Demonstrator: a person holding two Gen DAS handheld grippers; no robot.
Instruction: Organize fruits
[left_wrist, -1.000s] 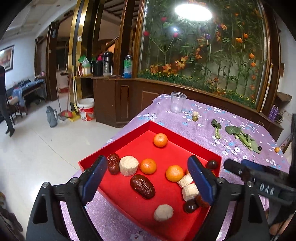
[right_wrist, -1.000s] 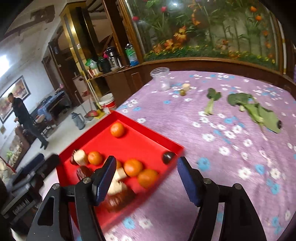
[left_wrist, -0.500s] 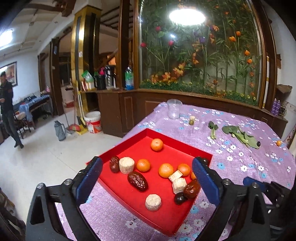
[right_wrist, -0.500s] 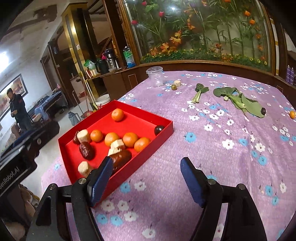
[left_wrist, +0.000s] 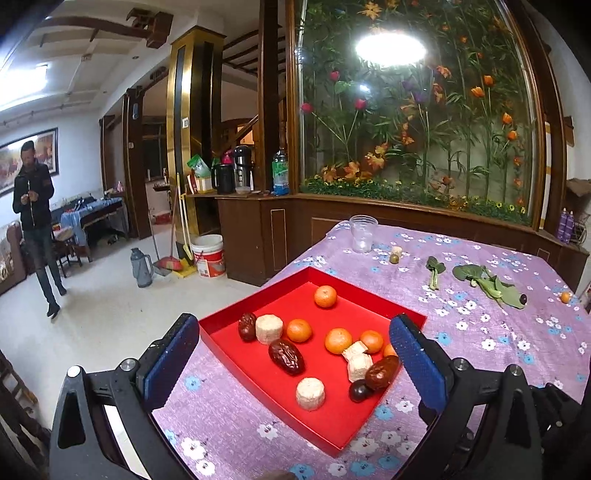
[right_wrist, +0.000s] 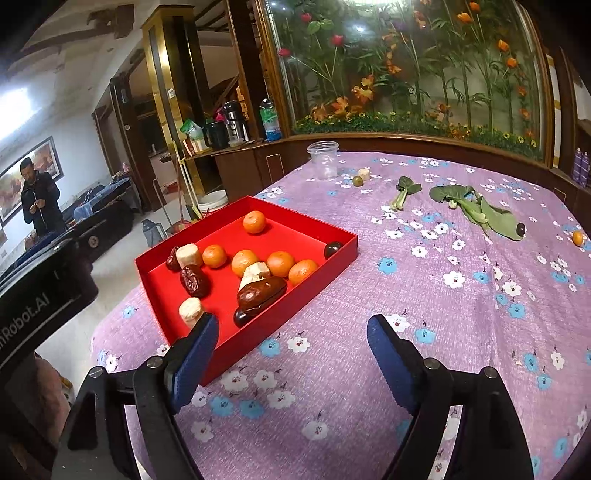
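A red tray (left_wrist: 221, 325) (right_wrist: 343, 245) sits on the purple flowered tablecloth. It holds several oranges (left_wrist: 325, 296) (right_wrist: 254, 222), brown dates (left_wrist: 286, 356) (right_wrist: 261, 290), pale cut chunks (left_wrist: 310, 393) (right_wrist: 190, 311) and dark round fruits (right_wrist: 332, 249). My left gripper (left_wrist: 295, 363) is open and empty, raised above the tray's near side. My right gripper (right_wrist: 293, 363) is open and empty over the cloth, right of the tray's near corner. A small orange (right_wrist: 577, 238) and a dark fruit (right_wrist: 521, 229) lie at the far right.
A clear plastic cup (right_wrist: 324, 160), a green fruit (right_wrist: 357, 181) and a pale chunk (right_wrist: 365, 174) stand at the table's far end. Leafy greens (right_wrist: 476, 208) lie right of them. A wooden cabinet and a flower display stand behind. A man (left_wrist: 35, 221) stands at left.
Both grippers have pulled back and risen away from the tray, so more of the table shows. The fruits that slid in the tray a second ago have settled.
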